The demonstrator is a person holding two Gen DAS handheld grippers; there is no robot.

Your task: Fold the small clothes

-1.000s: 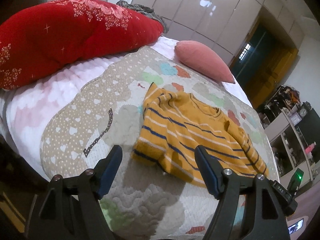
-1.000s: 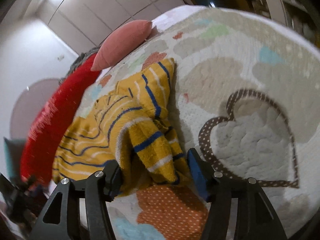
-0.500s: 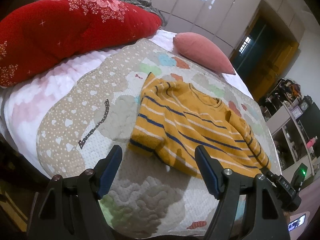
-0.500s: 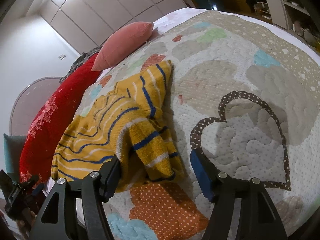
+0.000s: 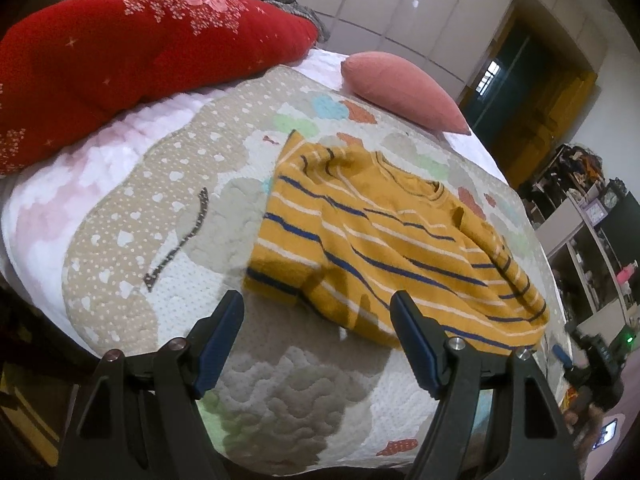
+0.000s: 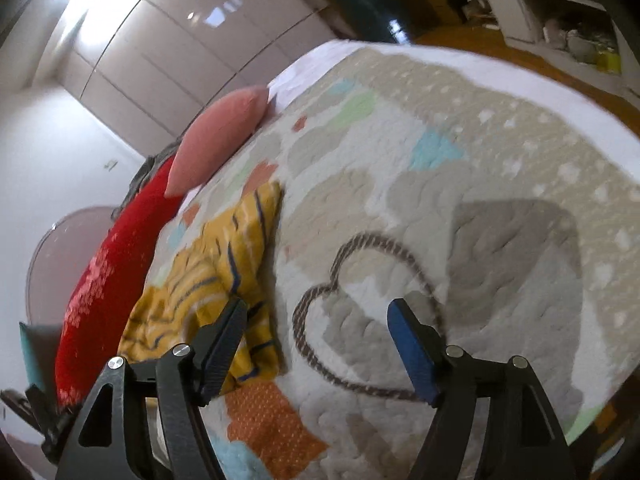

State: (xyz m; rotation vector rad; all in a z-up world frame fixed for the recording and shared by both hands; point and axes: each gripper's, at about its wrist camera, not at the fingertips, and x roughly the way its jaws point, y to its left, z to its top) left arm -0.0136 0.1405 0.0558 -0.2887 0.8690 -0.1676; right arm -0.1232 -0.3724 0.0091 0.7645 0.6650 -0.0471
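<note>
Right gripper (image 6: 316, 320) jaws are opening, nothing between them; left gripper (image 5: 318, 314) gapes empty before the striped shirt (image 5: 384, 240).

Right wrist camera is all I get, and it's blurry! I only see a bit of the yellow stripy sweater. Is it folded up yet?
Observer: Not finished. The left wrist view shows the whole sweater lying spread on the quilt, with its neckline showing on the far side.
Operator: Is the other gripper holding it?
Observer: No. The left gripper is open, and its pads are not pressing on the sweater's near edge.
</note>
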